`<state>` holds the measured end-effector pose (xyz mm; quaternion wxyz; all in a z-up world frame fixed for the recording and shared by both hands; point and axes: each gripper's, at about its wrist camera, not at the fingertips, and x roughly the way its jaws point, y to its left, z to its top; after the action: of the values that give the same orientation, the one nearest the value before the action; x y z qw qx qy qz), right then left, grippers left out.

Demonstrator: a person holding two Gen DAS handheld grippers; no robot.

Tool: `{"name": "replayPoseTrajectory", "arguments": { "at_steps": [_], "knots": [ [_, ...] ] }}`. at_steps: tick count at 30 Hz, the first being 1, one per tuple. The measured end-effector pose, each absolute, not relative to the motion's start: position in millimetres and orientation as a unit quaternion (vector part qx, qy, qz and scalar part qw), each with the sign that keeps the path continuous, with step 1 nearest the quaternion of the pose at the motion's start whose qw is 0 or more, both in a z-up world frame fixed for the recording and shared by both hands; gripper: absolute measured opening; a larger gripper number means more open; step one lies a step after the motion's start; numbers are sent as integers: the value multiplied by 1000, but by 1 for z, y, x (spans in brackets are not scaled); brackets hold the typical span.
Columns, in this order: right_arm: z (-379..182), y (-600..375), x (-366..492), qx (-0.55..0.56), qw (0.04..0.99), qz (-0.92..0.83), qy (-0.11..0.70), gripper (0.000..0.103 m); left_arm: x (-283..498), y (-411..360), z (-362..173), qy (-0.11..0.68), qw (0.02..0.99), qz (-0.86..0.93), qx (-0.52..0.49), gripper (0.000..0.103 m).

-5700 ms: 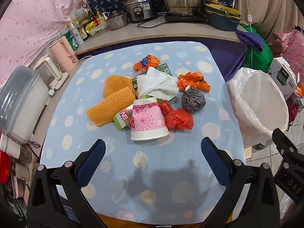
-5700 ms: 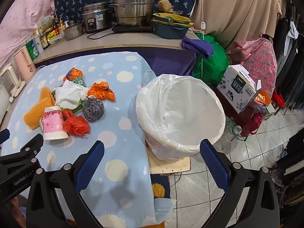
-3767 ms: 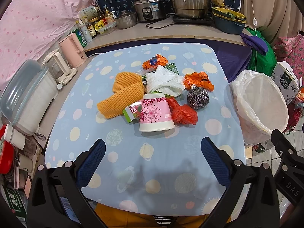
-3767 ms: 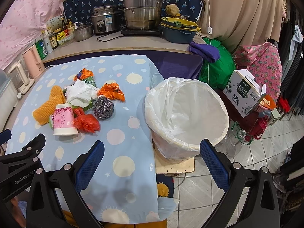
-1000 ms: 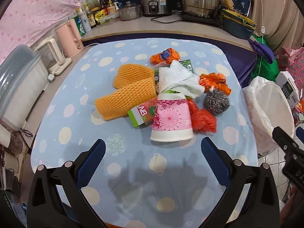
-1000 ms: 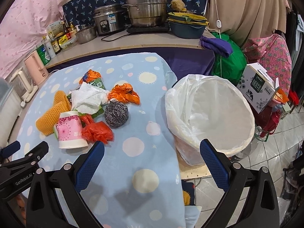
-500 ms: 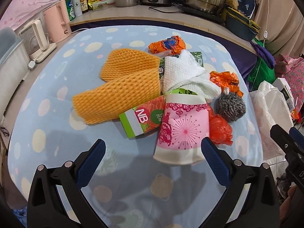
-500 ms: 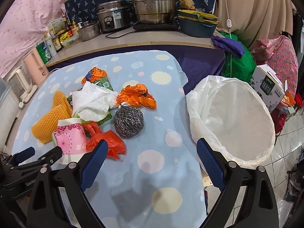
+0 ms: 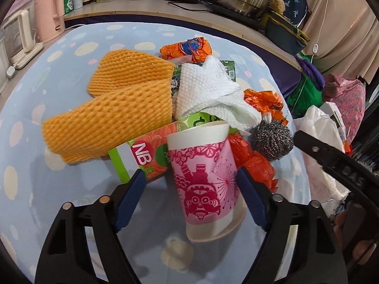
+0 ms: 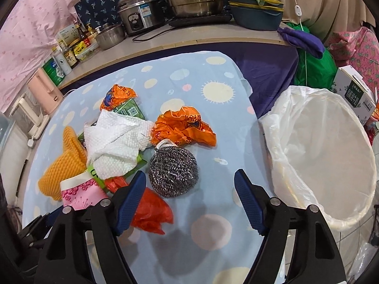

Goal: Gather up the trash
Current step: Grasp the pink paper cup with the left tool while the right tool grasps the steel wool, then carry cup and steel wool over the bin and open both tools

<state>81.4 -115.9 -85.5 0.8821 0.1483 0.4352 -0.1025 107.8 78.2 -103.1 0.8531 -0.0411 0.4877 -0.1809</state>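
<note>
Trash lies heaped on the bench, which is covered by a pale blue cloth printed with dots and suns. Much of the heap is hidden: a crumpled white embossed paper towel overlaps a green packet whose print cannot be read, and the carton marked NB is partly covered by the paper cup. The cup is pink-patterned, tapered and stands mouth down; its rim is cut off behind the right pad in the left wrist view. Two orange foam nets have a ribbed mesh texture. The steel scourer is a round wire ball beside a crinkled red plastic bag. The left gripper straddles the cup with its jaws closing; the left pad is still clear of the cup wall. The right gripper has its jaws closing just short of the scourer, nothing pressed between them. The white-lined bin stands beyond the bench edge.
</note>
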Motion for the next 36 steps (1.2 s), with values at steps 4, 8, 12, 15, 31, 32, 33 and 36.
{"name": "replayPoseTrajectory", "arguments": {
  "at_steps": [4,8,12,15,31,32,33,36],
  "knots": [
    [-98,-113,95,143,877,-100,447,72,108,77,-101,494,843,-205,-55,52],
    [-110,-109,101,140,872,-92,460,62,106,80,-99,495,843,-204,-57,49],
    [-114,-104,98,145,874,-72,458,48,103,85,-93,490,845,-206,-58,44],
    [-112,-98,96,132,879,-73,453,44,99,86,-86,481,851,-203,-53,44],
    [-51,-125,42,152,907,-83,385,38,61,70,-30,439,866,-238,-24,43],
    [-47,-129,37,152,908,-89,379,38,59,65,-26,436,866,-243,-21,43],
    [-41,-135,32,152,910,-97,373,38,57,61,-23,434,866,-249,-19,43],
    [-28,-156,16,160,913,-119,356,38,55,40,-14,427,862,-272,-12,43]
  ]
}}
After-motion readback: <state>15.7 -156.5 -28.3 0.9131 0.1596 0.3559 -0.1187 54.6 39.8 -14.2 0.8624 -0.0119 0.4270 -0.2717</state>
